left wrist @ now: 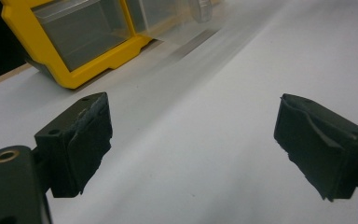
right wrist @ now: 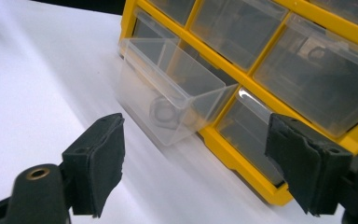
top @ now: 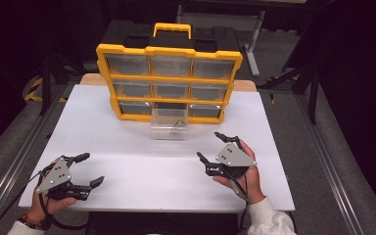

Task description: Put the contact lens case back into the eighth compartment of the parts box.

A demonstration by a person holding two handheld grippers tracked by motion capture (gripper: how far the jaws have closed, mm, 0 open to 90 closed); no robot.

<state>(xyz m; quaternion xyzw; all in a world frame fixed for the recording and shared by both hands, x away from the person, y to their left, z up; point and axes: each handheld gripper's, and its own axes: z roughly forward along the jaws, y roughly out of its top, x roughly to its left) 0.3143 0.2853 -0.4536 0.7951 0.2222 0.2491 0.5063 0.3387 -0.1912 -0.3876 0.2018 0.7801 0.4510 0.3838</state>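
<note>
High view is showing the clear drawer (top: 169, 125) jutting toward the person from the yellow organizer (top: 169, 83), nearer the right tongs (top: 218, 146); left tongs (top: 92, 169) lying well apart, both spread.

Right gripper view is showing the drawer (right wrist: 172, 88) sitting ahead, slightly left, with a metal ring (right wrist: 164, 112) resting inside.

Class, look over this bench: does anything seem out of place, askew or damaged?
One thing stands out: the clear drawer in the bottom row's middle slot of the yellow organizer is pulled out onto the white table, while the other drawers sit flush. A small metal part lies inside it. Both grippers are open and apart from it.
</note>
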